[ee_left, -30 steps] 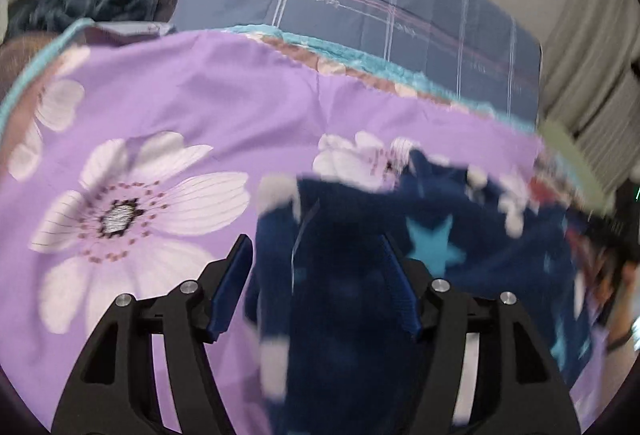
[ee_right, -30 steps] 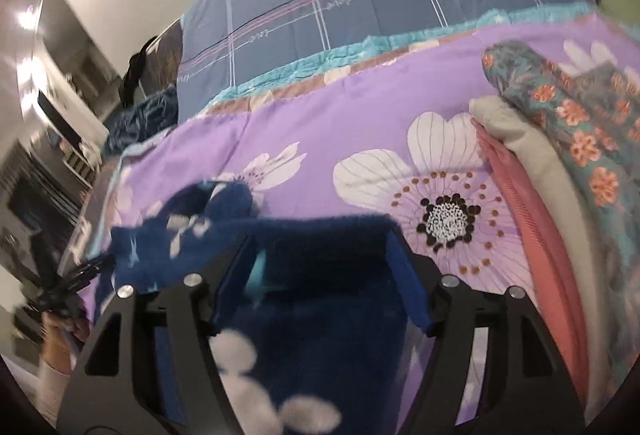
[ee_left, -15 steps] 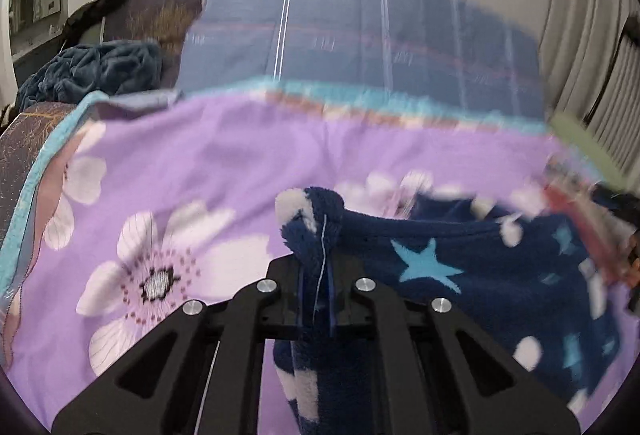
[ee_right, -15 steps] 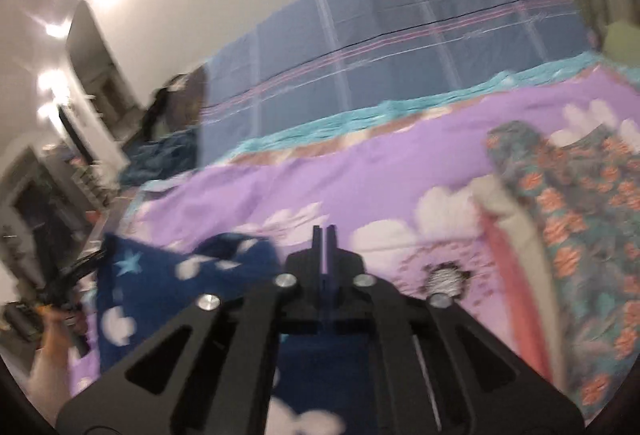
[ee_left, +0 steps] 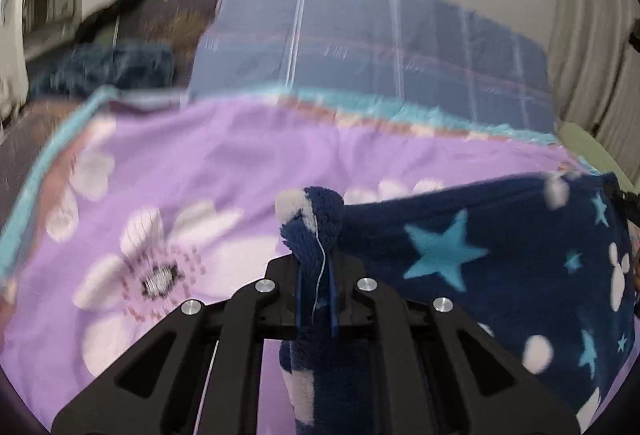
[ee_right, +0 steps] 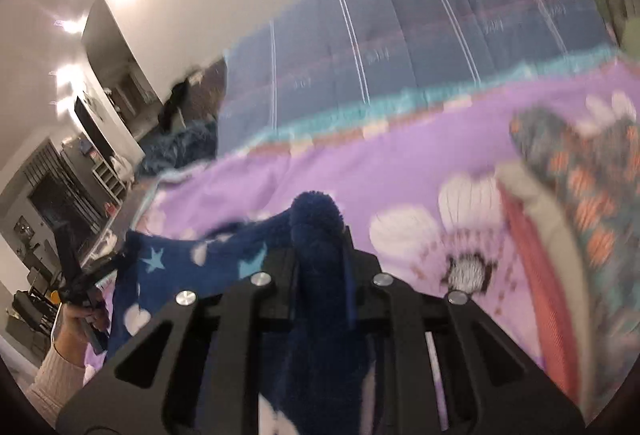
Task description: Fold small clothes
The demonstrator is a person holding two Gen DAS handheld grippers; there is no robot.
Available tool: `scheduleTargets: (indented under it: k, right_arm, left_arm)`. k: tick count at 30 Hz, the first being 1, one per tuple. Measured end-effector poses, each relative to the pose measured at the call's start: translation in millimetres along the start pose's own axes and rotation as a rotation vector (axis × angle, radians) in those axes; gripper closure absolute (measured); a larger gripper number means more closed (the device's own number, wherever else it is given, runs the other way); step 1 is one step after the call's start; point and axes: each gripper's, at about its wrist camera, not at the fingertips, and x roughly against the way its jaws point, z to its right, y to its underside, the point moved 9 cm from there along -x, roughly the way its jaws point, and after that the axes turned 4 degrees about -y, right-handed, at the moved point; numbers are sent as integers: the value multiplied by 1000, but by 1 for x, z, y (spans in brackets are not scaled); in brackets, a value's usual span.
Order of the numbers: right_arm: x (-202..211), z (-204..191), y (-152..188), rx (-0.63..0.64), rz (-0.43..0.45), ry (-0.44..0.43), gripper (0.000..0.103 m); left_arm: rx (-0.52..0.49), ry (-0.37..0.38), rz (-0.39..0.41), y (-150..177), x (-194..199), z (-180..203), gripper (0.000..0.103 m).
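Now both your grippers are clamped on the navy fleece garment (ee_left: pixel 500 267): left gripper (ee_left: pixel 316 275) with fingers pinched on a fuzzy corner, right gripper (ee_right: pixel 320 259) with fingers closed on the other corner. You hold it stretched between them above the purple floral bedspread (ee_left: pixel 192 163), clear of the bed. Folded clothes (ee_right: pixel 576 203) are stacked near the bed's right edge.

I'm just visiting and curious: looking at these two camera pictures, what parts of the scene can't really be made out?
- Left wrist view: the lower part of the navy star fleece garment is hidden behind the left gripper and cut by the frame edge, so its type is unclear.
- Right wrist view: the right gripper covers the pinched fleece.
- Right wrist view: the folded floral clothes are motion-blurred and cropped at the right edge.
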Motion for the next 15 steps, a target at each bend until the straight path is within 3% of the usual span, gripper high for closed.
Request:
scheduleTargets:
  k: [2, 3, 5, 7, 8, 10, 13, 15]
  right_arm:
    - [-18, 15, 4, 0, -52, 96, 76]
    - [-36, 28, 17, 3, -130, 190, 76]
    - [-60, 51, 46, 49, -279, 364, 74]
    - [-61, 56, 56, 46, -286, 371, 69]
    - [-50, 58, 54, 18, -241, 372, 60]
    - [-34, 61, 54, -28, -212, 376, 53]
    - [4, 60, 58, -89, -176, 317, 52]
    - [40, 45, 73, -84, -163, 257, 48]
  left_arm:
    - [-38, -65, -130, 18, -31, 0, 84]
    - [-59, -103, -155, 25, -38, 0, 72]
    - [-79, -161, -120, 23, -33, -2, 57]
    - [-62, -164, -38, 13, -12, -5, 42]
    - [-48, -153, -15, 10, 0, -7, 40]
    - [8, -100, -9, 12, 23, -12, 39]
    - [105, 4, -3, 35, 67, -23, 38]
    - [112, 50, 0, 59, 92, -24, 38]
